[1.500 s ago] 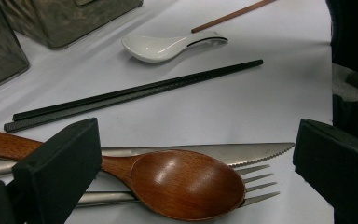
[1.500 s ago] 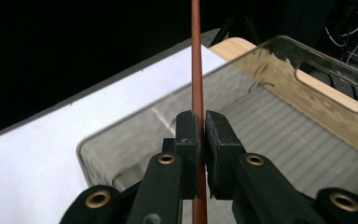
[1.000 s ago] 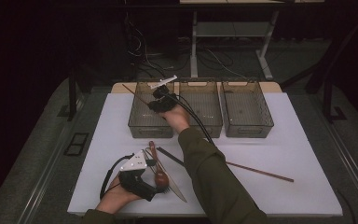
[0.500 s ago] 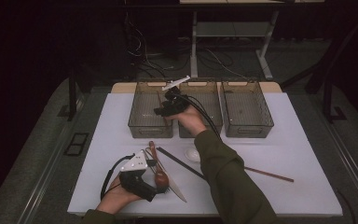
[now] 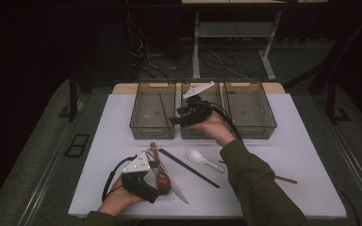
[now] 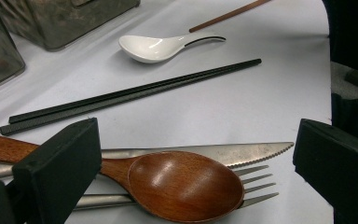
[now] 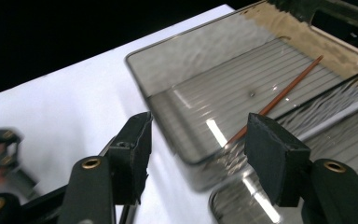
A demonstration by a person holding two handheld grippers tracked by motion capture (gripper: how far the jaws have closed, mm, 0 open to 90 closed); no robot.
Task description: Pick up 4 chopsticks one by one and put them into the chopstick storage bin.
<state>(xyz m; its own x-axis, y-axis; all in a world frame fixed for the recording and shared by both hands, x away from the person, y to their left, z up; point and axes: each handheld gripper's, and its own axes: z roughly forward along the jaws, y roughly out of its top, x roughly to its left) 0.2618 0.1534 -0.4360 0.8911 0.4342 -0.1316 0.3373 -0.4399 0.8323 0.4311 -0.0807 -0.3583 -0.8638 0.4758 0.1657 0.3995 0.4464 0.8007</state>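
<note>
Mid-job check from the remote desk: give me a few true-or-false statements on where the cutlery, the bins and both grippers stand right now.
1. A brown chopstick lies in the left bin. True.
2. The right gripper holds a chopstick. False: nothing sits between its fingers; they have just been opening, above the bins.
3. The wooden spoon rests on top of a fork and a knife. True.
4. The white spoon is inside the middle bin. False: it lies on the table, beside the black chopsticks.
5. The left gripper is clamped on the wooden spoon. False: its fingers stand apart around it, not pressing.
</note>
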